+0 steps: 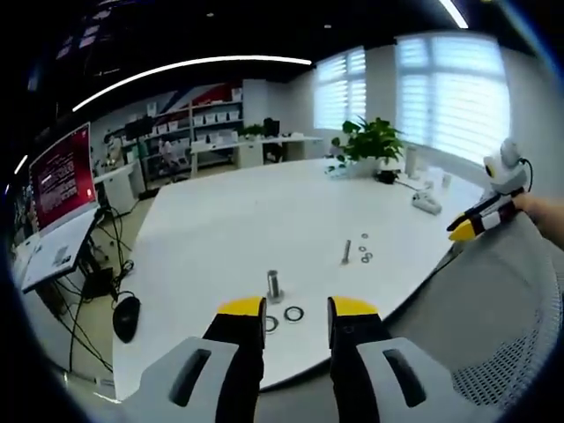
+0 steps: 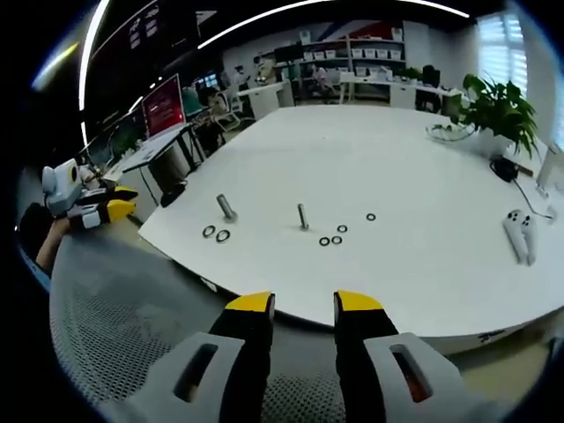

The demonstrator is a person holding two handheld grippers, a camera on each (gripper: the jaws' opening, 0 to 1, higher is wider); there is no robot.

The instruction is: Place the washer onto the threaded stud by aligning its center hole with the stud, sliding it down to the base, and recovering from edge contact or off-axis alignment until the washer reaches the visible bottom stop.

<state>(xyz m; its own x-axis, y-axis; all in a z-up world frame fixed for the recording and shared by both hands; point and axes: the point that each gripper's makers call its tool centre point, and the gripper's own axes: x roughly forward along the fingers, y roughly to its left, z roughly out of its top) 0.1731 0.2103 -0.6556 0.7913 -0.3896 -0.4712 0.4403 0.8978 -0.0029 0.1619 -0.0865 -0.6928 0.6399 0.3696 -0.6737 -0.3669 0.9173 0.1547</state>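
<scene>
both claws, left claw [image 1: 296,307] and right claw [image 2: 304,302], stood released and held nothing, short of the tabletop [image 2: 423,167], where washers [image 2: 216,233] lay beside the thick stud [image 2: 226,208], unmounted.

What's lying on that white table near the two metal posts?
On the white table, three loose washers lie by the thin stud and two by the thick one. Neither post visibly carries a washer.

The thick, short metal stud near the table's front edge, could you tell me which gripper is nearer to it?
Left. The left gripper hovers just before the thick stud at the table edge; the right gripper sits back off the table, the stud well ahead.
</scene>
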